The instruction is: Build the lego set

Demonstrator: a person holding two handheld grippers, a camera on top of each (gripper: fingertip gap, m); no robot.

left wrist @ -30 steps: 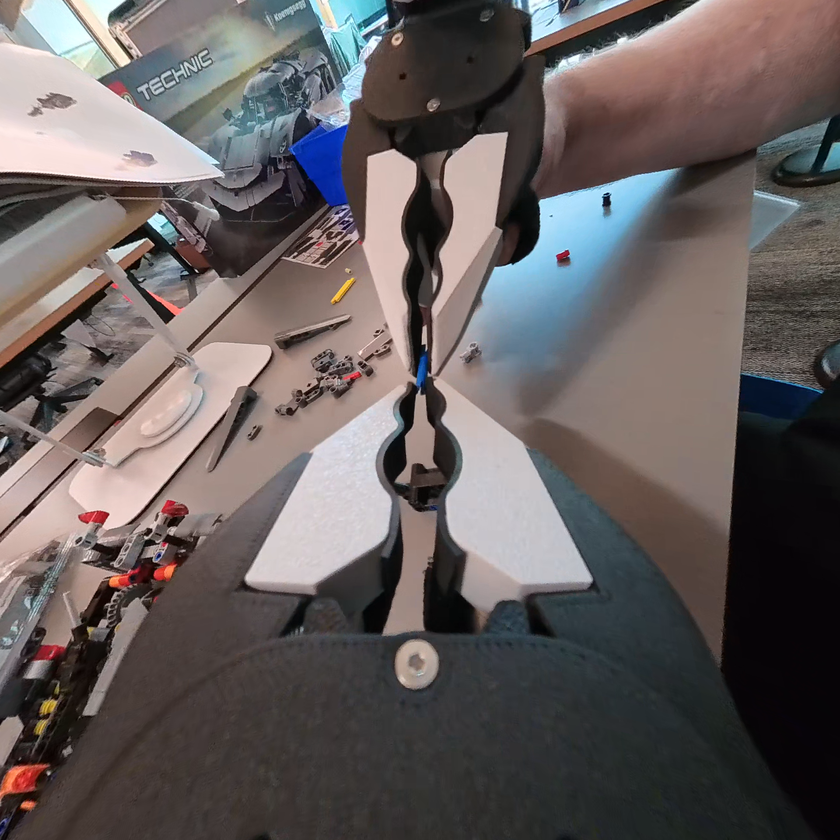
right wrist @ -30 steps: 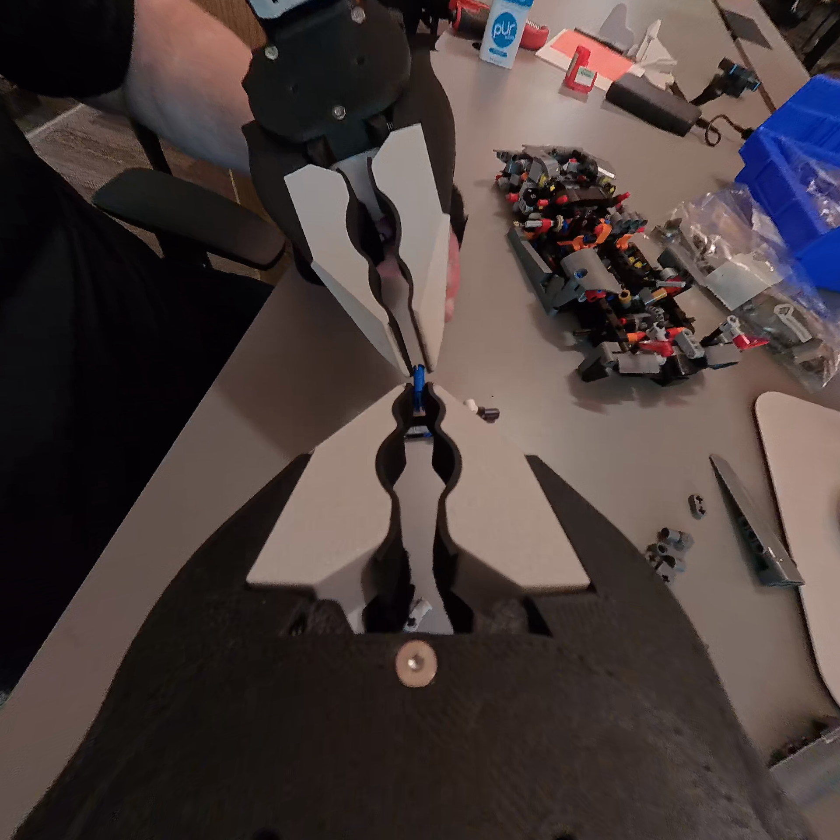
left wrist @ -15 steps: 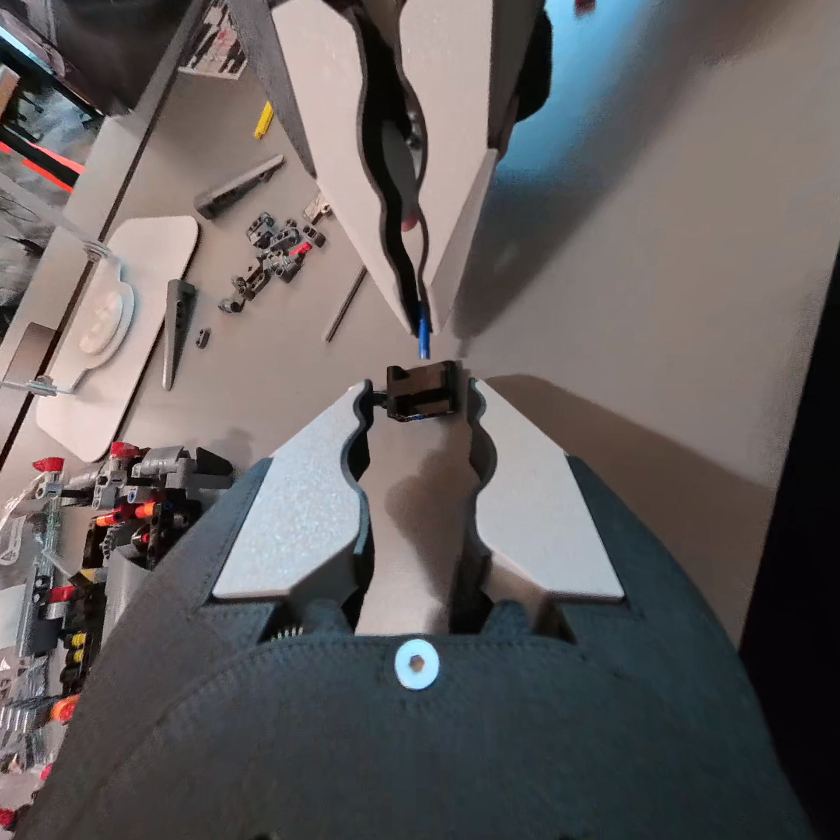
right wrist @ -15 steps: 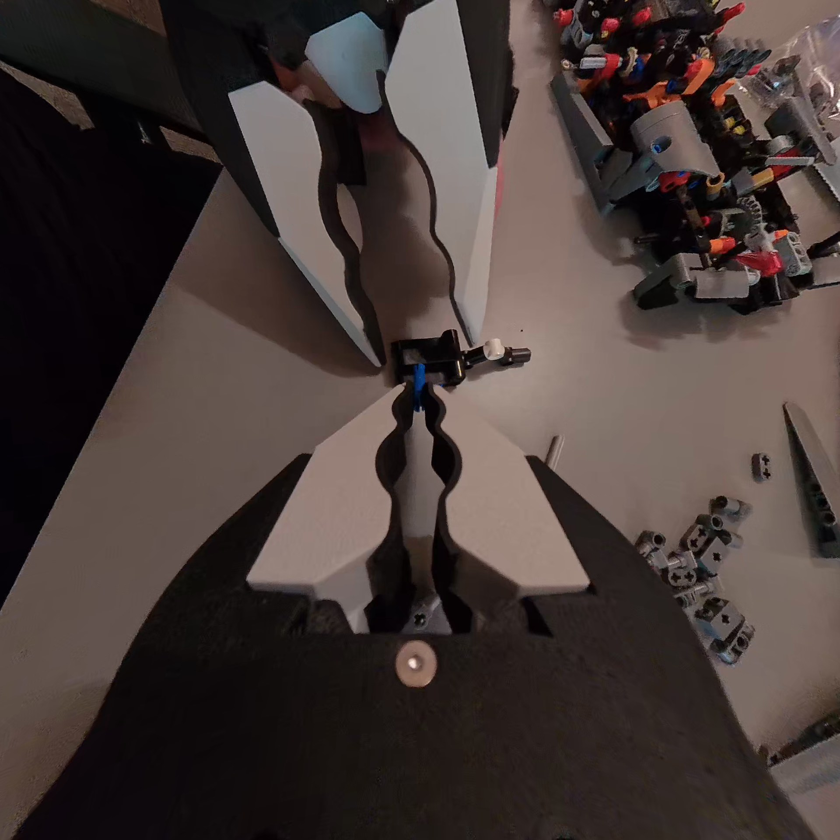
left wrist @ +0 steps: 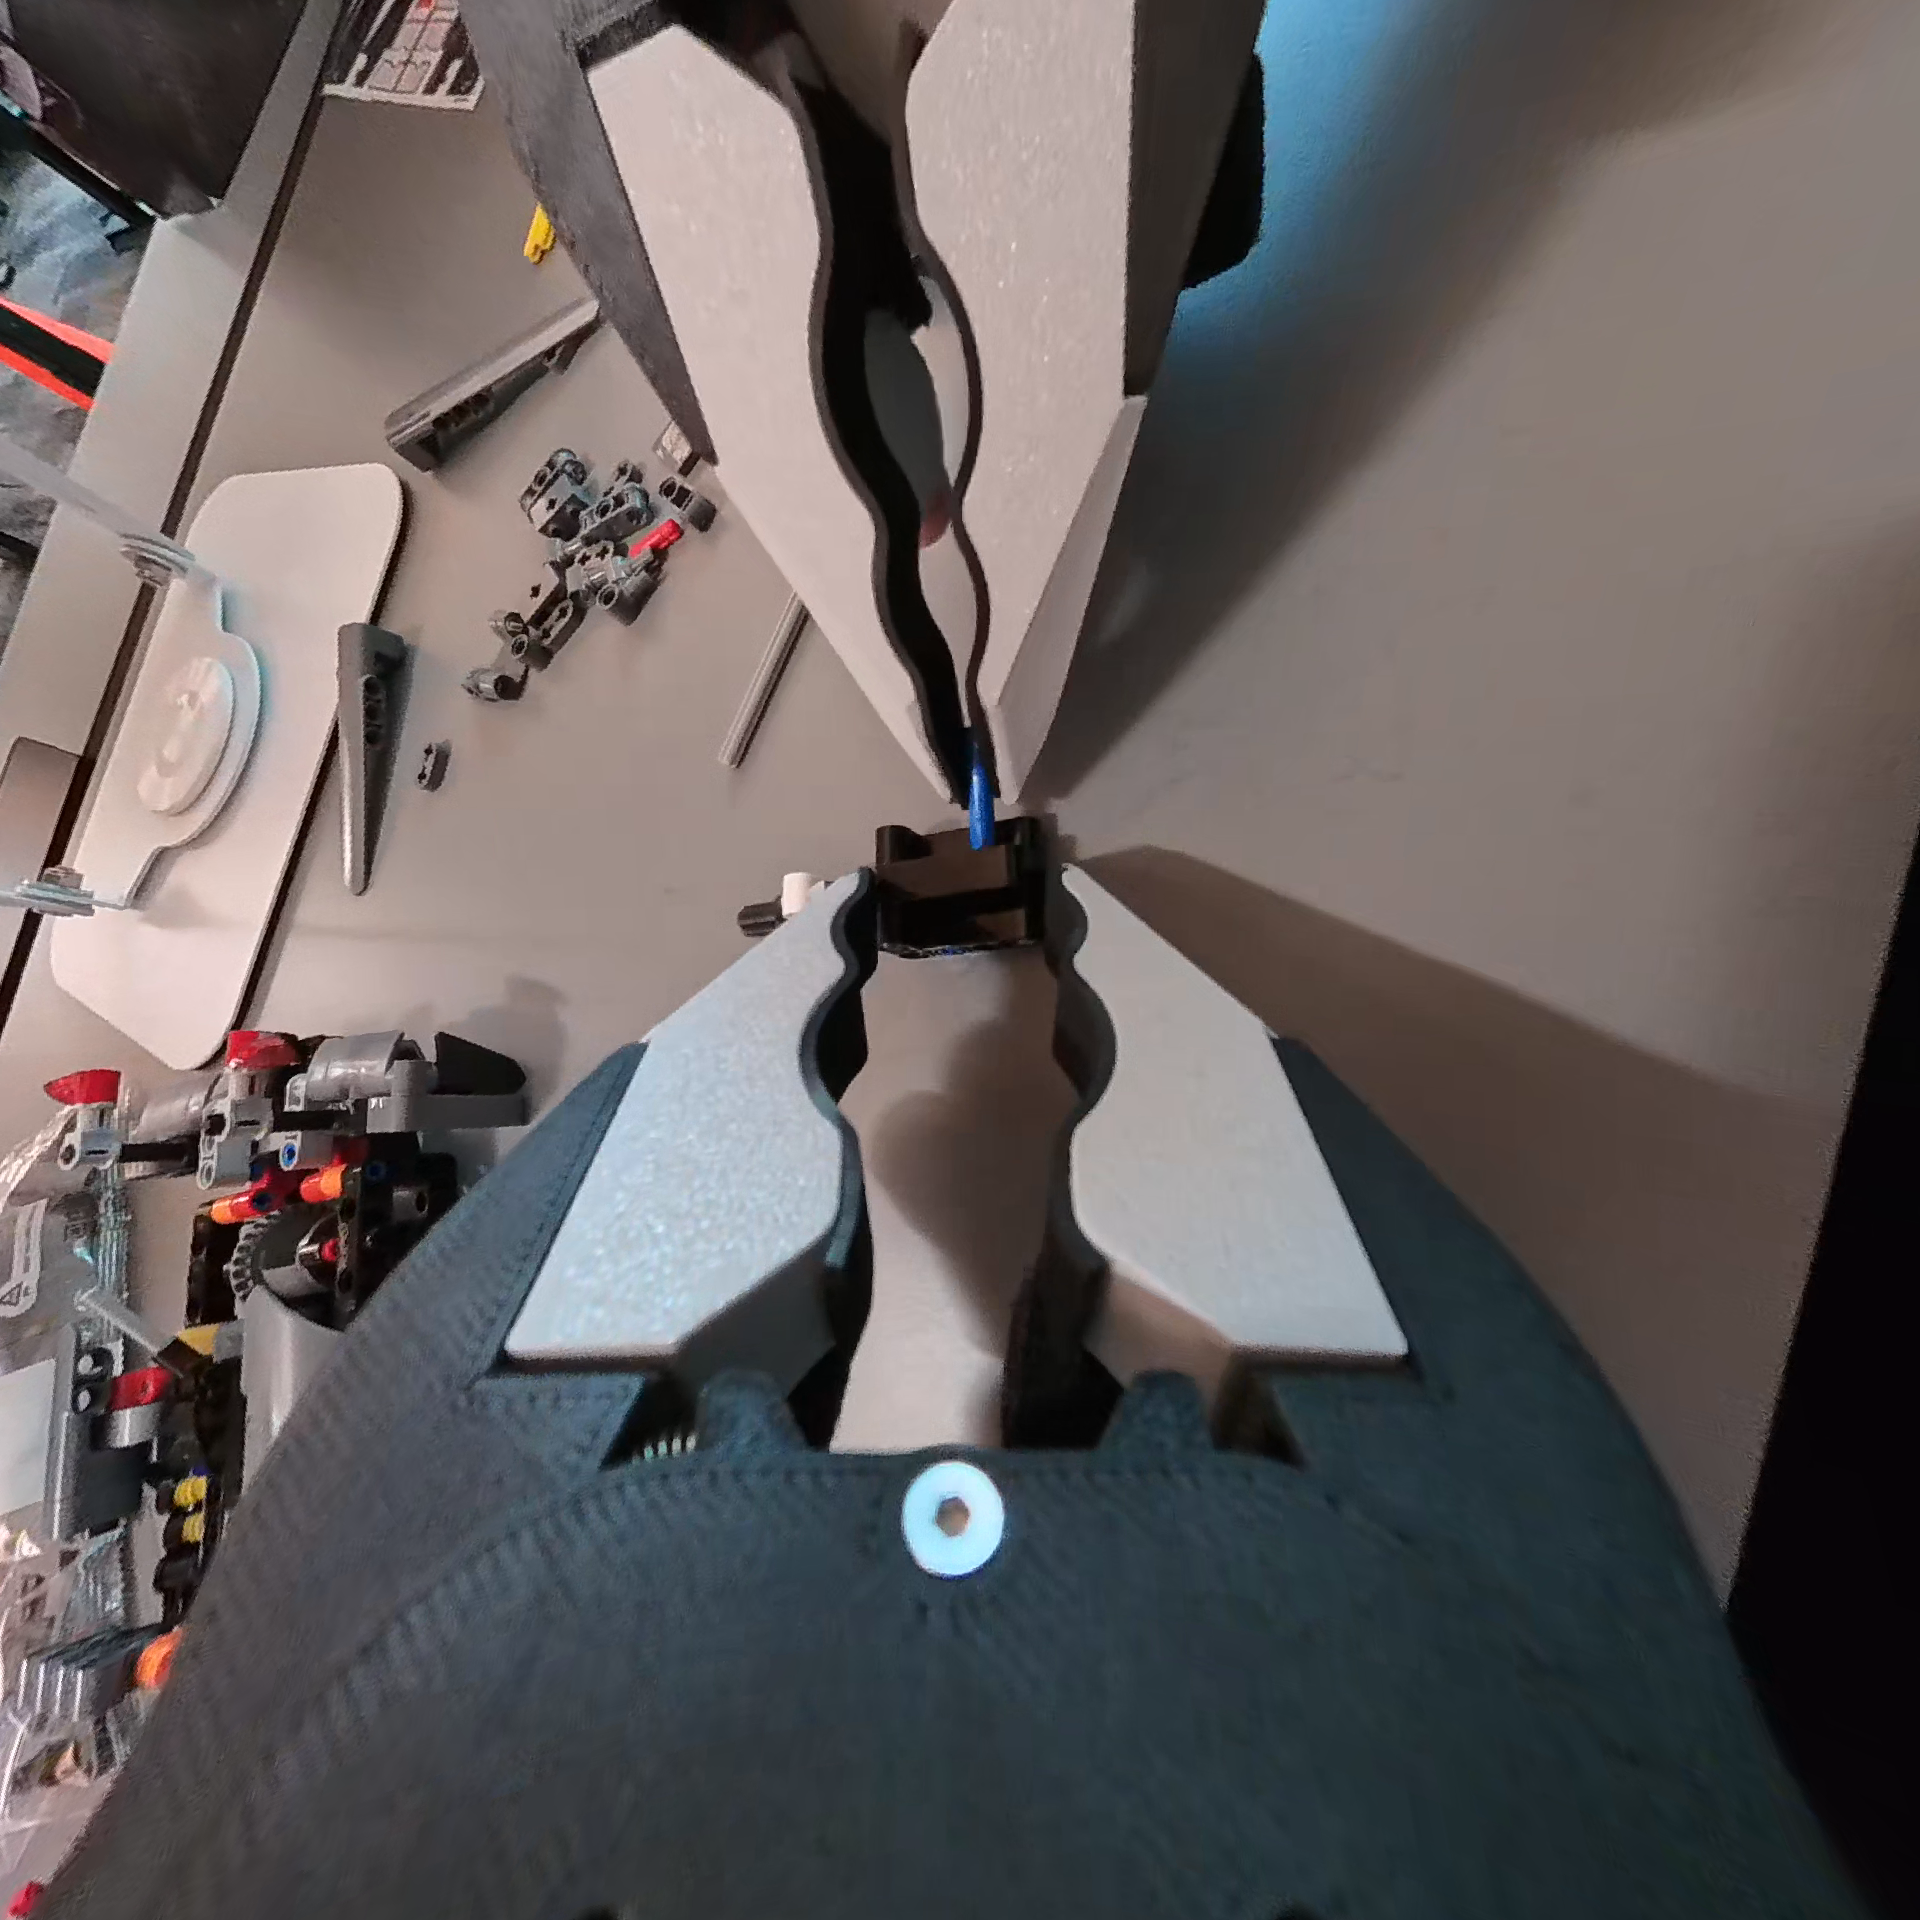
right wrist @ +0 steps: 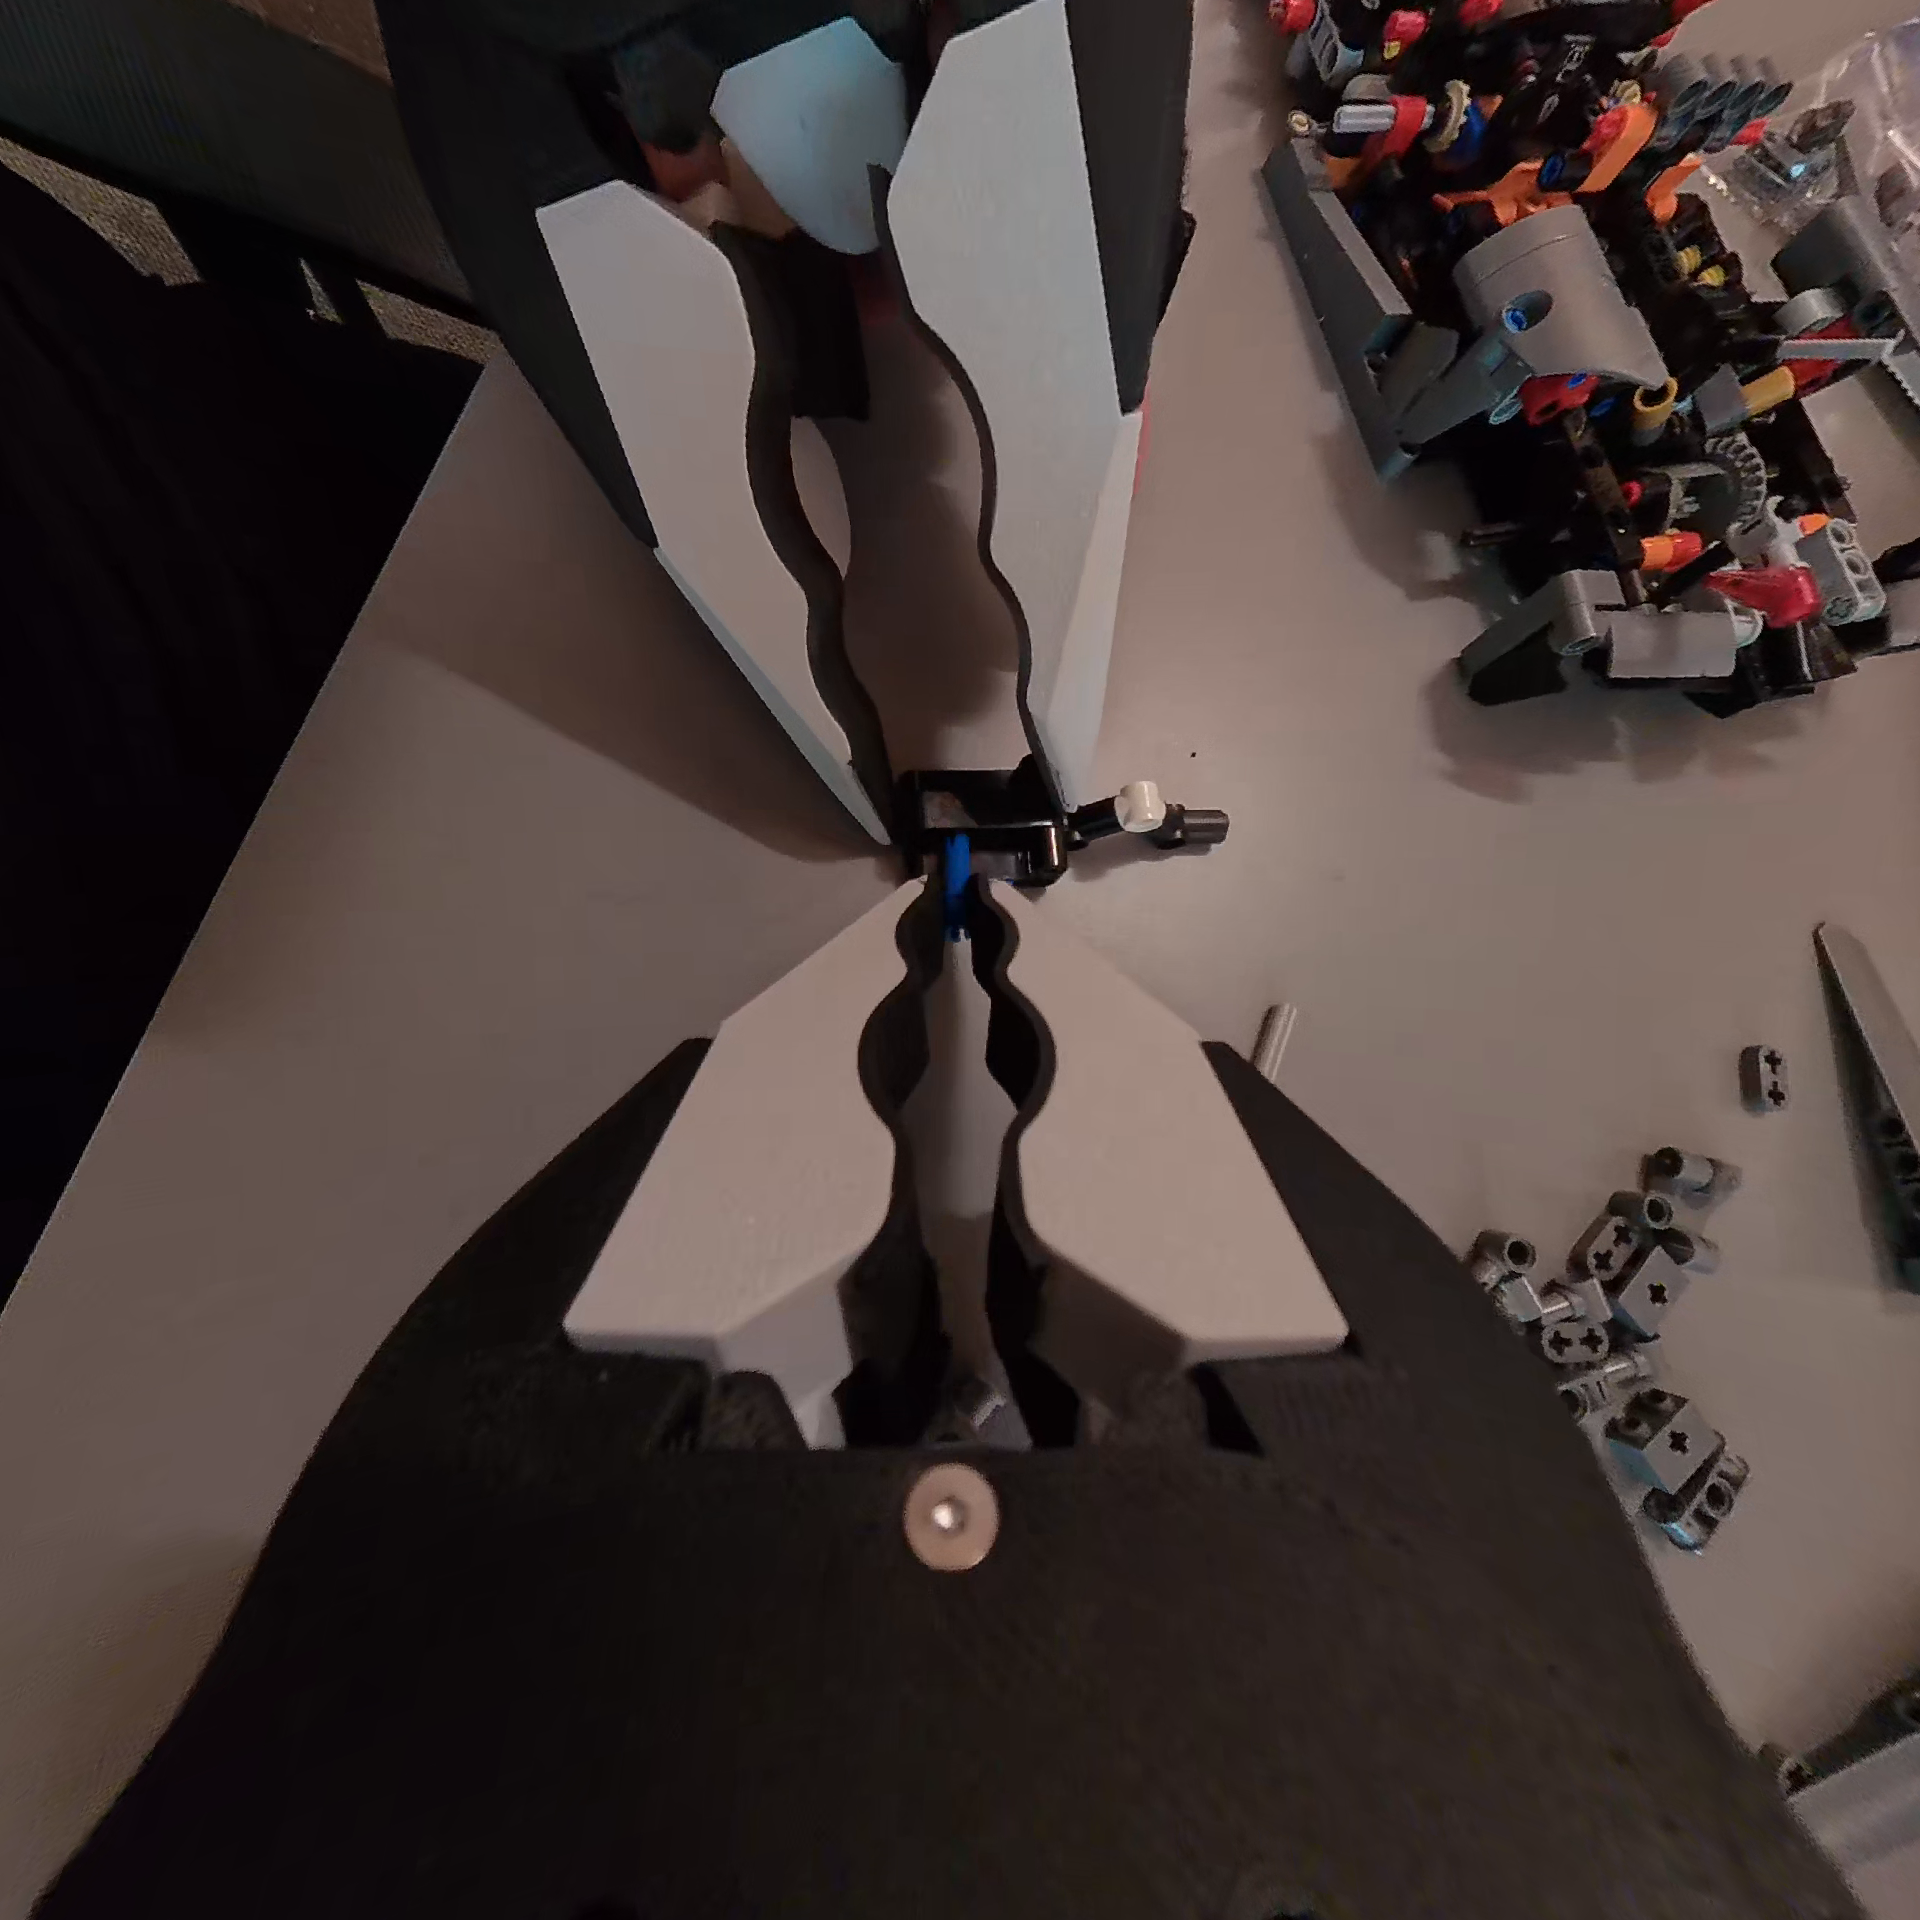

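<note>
Left tongs (left wrist: 961, 899) clamp blocky glossy black brick (left wrist: 956, 894); right tongs (right wrist: 956, 904) pinch slim blue pin (right wrist: 956, 883).

I see a grey table (right wrist: 1455, 935) under dim light. Beyond its left edge, patterned carpet floor (right wrist: 114, 218) shows.

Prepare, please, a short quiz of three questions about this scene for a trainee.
1. True or false: the right gripper is shut on a thin blue plastic pin.
2. What stands between the fingertips of the left gripper? A) a yellow peg B) a small black plastic brick piece C) a red cone
3. Fill in: on the grey table, a loose pile of small ____ connector pieces lies to the right in the right wrist view.

Key: 1 true; 2 B; 3 grey.
</note>
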